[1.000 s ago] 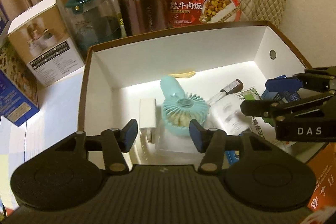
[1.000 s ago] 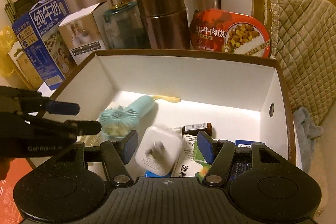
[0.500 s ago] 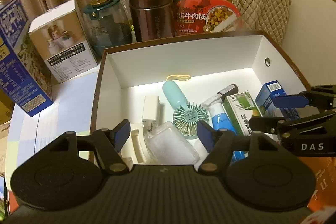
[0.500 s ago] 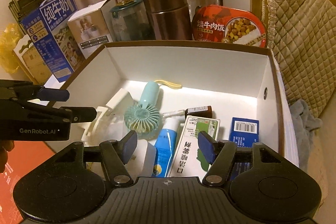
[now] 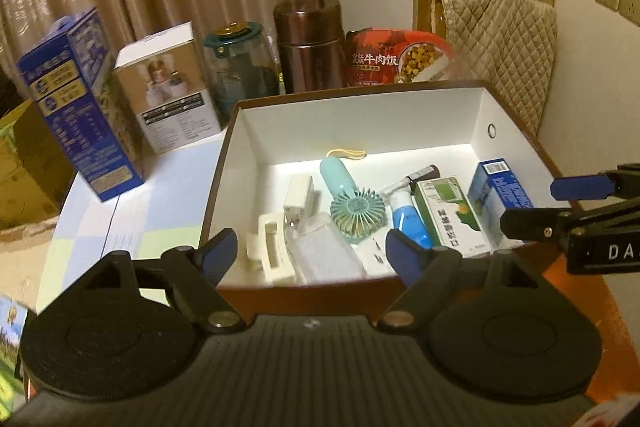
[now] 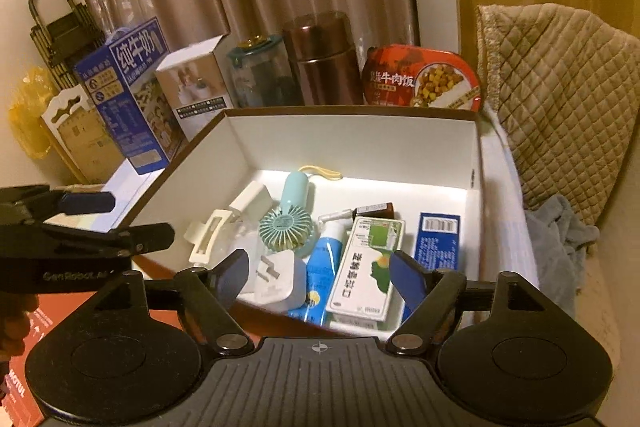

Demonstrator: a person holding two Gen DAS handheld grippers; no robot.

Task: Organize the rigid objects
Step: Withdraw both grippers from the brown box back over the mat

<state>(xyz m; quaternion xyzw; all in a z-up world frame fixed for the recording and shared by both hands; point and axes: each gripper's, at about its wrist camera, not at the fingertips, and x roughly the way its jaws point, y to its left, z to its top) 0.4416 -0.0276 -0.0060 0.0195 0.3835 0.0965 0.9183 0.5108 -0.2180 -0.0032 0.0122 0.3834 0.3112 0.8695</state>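
Left wrist: rectangular cardboard box, ribbed round fan

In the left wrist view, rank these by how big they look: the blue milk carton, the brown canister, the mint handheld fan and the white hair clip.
1. blue milk carton
2. brown canister
3. mint handheld fan
4. white hair clip, though it lies nearer the camera, so its gap to the fan is unsure.

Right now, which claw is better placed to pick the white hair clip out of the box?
Left, probably. The hair clip lies at the box's near-left corner, just ahead of the left claw, whose jaws are opening, empty. The right claw faces the green-and-white carton.
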